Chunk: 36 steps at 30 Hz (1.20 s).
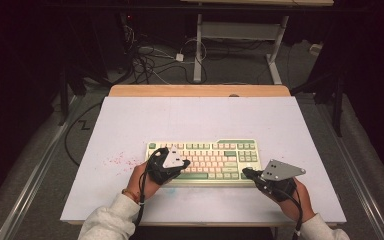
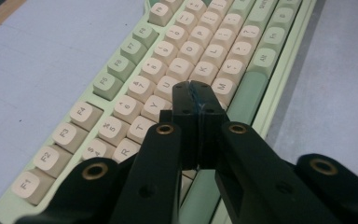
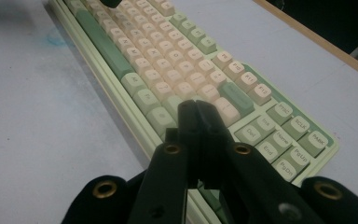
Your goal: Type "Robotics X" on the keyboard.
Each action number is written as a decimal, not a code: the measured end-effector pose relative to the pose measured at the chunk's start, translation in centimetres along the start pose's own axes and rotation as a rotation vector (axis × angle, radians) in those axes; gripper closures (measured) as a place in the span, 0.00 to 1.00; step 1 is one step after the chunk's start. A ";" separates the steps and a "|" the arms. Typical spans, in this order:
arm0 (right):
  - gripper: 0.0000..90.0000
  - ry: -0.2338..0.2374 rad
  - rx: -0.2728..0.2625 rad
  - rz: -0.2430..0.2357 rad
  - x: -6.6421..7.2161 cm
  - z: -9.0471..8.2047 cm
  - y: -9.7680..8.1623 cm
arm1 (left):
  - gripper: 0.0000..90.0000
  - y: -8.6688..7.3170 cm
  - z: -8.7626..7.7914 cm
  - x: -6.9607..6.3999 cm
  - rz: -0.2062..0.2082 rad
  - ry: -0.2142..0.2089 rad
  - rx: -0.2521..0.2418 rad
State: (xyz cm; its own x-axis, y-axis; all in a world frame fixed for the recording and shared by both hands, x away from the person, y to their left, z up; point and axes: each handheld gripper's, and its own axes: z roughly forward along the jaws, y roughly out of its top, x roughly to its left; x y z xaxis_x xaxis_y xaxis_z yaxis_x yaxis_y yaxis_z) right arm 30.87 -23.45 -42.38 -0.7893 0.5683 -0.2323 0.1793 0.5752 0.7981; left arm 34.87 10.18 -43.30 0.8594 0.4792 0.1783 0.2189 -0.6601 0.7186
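A pale green keyboard (image 1: 220,150) with cream and green keys lies across the middle of the white table. My left gripper (image 1: 184,164) is over its left half, jaws shut and empty. In the left gripper view the closed tips of the left gripper (image 2: 196,89) hover just above the letter keys of the keyboard (image 2: 135,88), near the H and N keys. My right gripper (image 1: 245,173) sits at the keyboard's near right corner. In the right gripper view the right gripper (image 3: 196,107) is shut, tips pressed together over the bottom key row of the keyboard (image 3: 168,51).
The white tabletop (image 1: 195,117) has a wooden strip (image 1: 200,90) along its far edge. Red specks (image 1: 115,161) mark the surface left of the keyboard. A faint blue smudge (image 3: 56,41) lies near its front. Cables (image 1: 150,62) and another table's legs (image 1: 198,50) are on the floor behind.
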 end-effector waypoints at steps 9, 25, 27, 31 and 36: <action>1.00 -0.002 -0.002 0.002 0.0 -0.1 0.0 | 0.97 -0.4 -1.2 0.3 -0.008 0.020 -0.020; 1.00 -0.008 -0.003 0.005 -0.1 -0.1 0.1 | 0.97 -1.2 -2.2 0.2 -0.003 0.048 -0.034; 1.00 -0.008 -0.004 0.003 -0.1 0.0 0.1 | 0.97 -1.3 -2.5 0.2 0.001 0.052 -0.035; 1.00 -0.013 -0.006 0.005 -0.1 0.0 0.1 | 0.97 -1.6 -2.9 0.3 -0.008 0.057 -0.040; 1.00 -0.011 -0.009 0.008 -0.2 0.1 0.1 | 0.97 -2.2 -3.5 0.4 -0.012 0.067 -0.043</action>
State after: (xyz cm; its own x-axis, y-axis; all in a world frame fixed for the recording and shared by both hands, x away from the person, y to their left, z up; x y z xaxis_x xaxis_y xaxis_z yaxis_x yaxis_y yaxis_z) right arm 31.14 -23.48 -42.30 -0.7811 0.5796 -0.2321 0.1804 0.5654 0.8049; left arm 33.12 13.81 -42.44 0.8235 0.5256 0.2134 0.2074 -0.6291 0.7491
